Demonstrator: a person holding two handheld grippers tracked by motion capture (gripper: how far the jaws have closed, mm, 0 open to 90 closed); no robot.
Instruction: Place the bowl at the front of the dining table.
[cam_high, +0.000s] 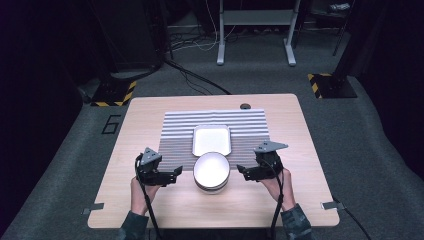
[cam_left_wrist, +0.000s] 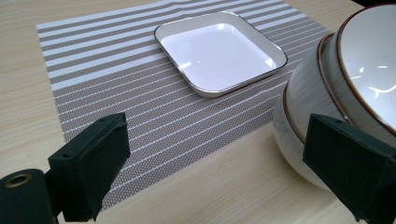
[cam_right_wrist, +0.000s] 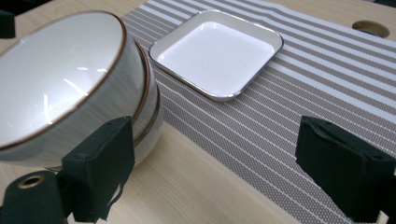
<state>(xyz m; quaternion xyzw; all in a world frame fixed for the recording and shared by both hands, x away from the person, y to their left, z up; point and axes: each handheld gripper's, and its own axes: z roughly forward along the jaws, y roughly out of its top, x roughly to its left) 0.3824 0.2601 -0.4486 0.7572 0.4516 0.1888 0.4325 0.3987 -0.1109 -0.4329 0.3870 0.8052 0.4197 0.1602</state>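
A stack of white bowls with brown rims (cam_high: 211, 171) stands on the wooden table at the near edge of a grey striped placemat (cam_high: 175, 132). Behind it, a square white plate (cam_high: 212, 139) lies on the mat. My left gripper (cam_high: 177, 172) hovers just left of the stack, and my right gripper (cam_high: 242, 171) just right of it. In the left gripper view the left gripper (cam_left_wrist: 217, 154) is open with the bowls (cam_left_wrist: 336, 70) beside its right jaw. In the right gripper view the right gripper (cam_right_wrist: 217, 149) is open too, the bowls (cam_right_wrist: 60, 79) beside its left jaw. Neither holds anything.
A round cable hole (cam_high: 244, 106) sits at the table's far edge behind the mat. Bare wood lies to both sides of the mat and along the near edge. A white metal stand (cam_high: 255, 30) and hazard-striped bases (cam_high: 330, 85) are on the floor beyond.
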